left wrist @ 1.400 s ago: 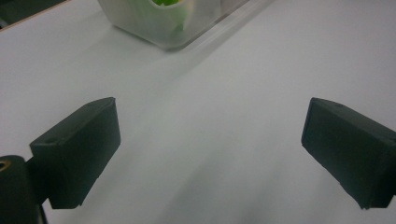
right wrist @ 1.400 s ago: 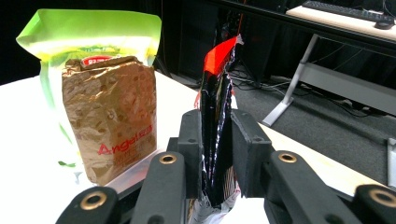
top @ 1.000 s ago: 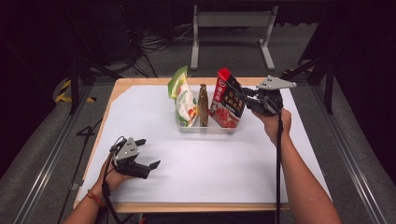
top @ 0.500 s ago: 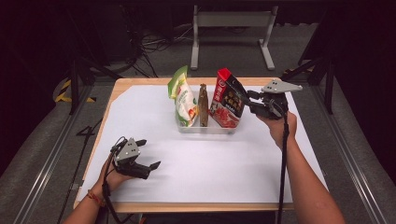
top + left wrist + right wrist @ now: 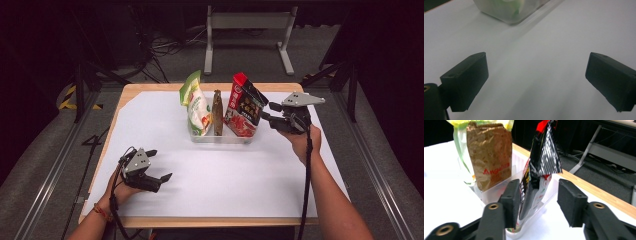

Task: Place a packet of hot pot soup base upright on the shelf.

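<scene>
Upright, red-black snack pouch in tray

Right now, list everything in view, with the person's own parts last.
clear tray: one, see-through plastic, middle of the table toward the far edge
green and white bag: one, standing at the tray's left end
brown paper bag: one, upright in the tray's middle
red and black bag: one, leaning at the tray's right end
table: one, wood edges under a white sheet
left gripper: black, open, low over the sheet near the front left
right gripper: black, open, fingers either side of the red and black bag
</scene>
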Action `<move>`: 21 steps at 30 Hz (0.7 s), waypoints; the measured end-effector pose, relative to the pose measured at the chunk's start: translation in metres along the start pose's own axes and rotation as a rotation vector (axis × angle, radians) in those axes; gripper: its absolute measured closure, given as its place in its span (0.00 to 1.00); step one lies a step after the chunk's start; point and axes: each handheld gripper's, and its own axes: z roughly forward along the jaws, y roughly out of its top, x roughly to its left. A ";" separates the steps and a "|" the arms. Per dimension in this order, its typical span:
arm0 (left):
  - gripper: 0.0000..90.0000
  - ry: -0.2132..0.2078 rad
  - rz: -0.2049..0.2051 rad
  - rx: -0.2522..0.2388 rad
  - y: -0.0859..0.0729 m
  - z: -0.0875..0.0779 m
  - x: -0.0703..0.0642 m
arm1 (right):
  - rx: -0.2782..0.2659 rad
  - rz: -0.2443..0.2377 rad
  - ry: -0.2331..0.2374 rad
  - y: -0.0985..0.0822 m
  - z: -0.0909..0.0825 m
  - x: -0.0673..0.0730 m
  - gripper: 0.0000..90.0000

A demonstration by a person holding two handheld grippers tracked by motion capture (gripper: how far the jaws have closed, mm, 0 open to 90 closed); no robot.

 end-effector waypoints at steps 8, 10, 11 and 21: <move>0.06 0.002 0.001 0.000 0.000 0.000 -0.001 | 0.032 -0.023 0.022 -0.010 -0.003 0.003 0.43; 0.06 -0.001 0.002 0.001 0.000 0.000 -0.001 | 0.037 -0.025 0.024 -0.011 -0.003 0.003 0.42; 0.06 0.000 0.001 0.003 0.000 0.000 -0.001 | 0.043 -0.028 0.025 -0.012 -0.004 0.003 0.40; 0.06 -0.002 0.002 0.005 0.000 0.001 -0.001 | 0.074 -0.030 0.037 -0.026 -0.008 0.005 0.25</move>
